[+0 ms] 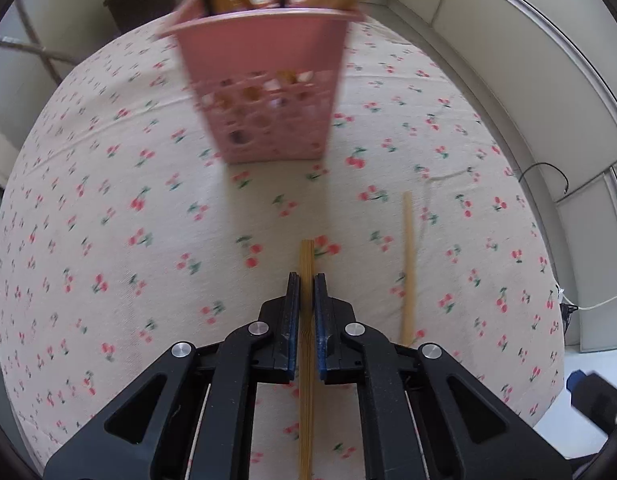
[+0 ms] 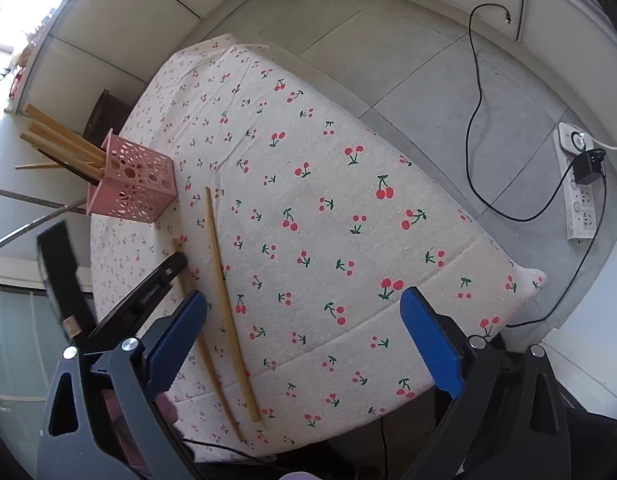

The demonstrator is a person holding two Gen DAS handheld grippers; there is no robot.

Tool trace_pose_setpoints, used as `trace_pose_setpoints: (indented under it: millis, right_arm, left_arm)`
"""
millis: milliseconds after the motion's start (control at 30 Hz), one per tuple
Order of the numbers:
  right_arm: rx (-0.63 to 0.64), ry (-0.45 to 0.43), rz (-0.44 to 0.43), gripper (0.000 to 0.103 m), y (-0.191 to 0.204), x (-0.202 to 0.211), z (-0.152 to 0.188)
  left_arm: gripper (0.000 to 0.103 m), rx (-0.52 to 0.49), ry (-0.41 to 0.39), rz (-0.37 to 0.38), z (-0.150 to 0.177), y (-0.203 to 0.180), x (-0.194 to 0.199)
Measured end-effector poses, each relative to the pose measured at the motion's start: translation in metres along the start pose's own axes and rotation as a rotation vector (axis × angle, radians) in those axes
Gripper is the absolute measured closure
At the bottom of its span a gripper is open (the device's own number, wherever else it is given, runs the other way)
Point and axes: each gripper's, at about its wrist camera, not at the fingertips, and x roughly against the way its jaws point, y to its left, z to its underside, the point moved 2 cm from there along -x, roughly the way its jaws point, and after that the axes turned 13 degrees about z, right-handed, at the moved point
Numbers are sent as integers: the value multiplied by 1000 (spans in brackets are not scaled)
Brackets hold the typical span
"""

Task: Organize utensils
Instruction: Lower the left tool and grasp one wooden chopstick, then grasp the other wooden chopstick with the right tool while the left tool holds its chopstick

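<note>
No text, label, brand, number or sign can be read in either view; the markings on the power strip (image 2: 579, 184) are too small to make out.

1. You are working with a left gripper (image 1: 307, 280) built from black plastic linkage arms with triangular cut-outs, and round silver pivot screws are showing at each joint.
2. Its fingers (image 1: 293, 320) are wearing thin blue pads along their inner faces, edged in black.
3. Thin pale cords are running back under its linkage on both sides.
4. Your right gripper (image 2: 304, 312) is looking greyer in its arms, with the same silver pivot screws and cut-outs.
5. Its fingers (image 2: 430, 340) are carrying broad, bright blue pads with a fine ribbed texture.
6. At the bottom edge of the right wrist view, something pinkish is showing, possibly your skin; it is too blurred to tell.
</note>
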Motion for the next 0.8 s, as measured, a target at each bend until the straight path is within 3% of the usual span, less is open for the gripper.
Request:
trace_pose_setpoints:
  millis: [133, 300, 400, 500, 733, 800]
  right_arm:
    - [45, -14, 71, 9, 18, -12, -4]
    - [149, -73, 139, 9, 61, -27, -13]
    - [171, -140, 169, 9, 86, -33, -21]
    - [183, -183, 209, 10, 104, -45, -28]
    - [222, -154, 244, 35, 138, -73, -27]
    - [269, -187, 282, 52, 147, -74, -23]
  left_arm:
    - [96, 103, -45, 27, 10, 32, 27]
    - [96, 231, -254, 77, 8, 67, 89]
    - [96, 248, -371, 75, -1, 84, 124]
    - [96, 235, -411, 66, 3, 99, 142]
    - [96, 210, -412, 55, 7, 94, 152]
    - [96, 206, -416, 55, 9, 95, 155]
